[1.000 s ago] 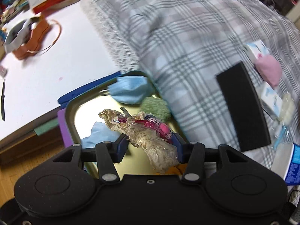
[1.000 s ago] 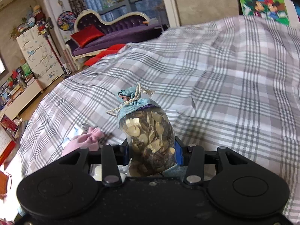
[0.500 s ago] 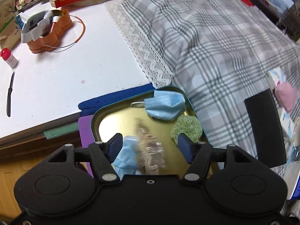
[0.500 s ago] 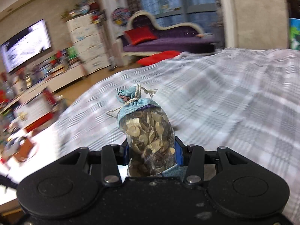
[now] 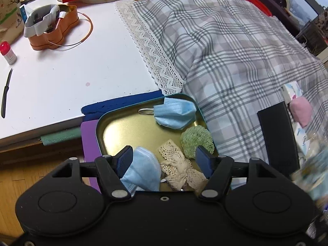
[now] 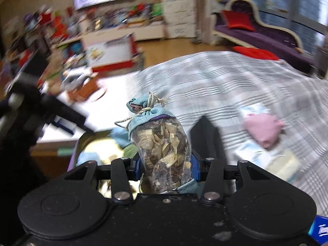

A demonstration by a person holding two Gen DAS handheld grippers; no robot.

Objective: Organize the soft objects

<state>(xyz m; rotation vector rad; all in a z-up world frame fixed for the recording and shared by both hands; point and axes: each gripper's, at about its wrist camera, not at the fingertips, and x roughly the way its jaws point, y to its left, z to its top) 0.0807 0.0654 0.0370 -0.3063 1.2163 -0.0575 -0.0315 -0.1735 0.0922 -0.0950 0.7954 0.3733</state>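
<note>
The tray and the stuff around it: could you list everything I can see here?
Tray: one, gold with a teal rim, by the white table's edge.
Face masks: two, light blue, in the tray, one at the far side, one near.
Lace pouch: one, cream, in the tray.
Fuzzy pouch: one, green, in the tray.
Pink pouch: one, on the plaid quilt.
Black pad: one, on the quilt.
Tin: one, orange, on the white table.
Knife: one, black, on that table.
Left tool: black, jaws opening, nothing gripped, over the tray.
Right tool: black, shut on a herb sachet with a blue cloth top.
</note>
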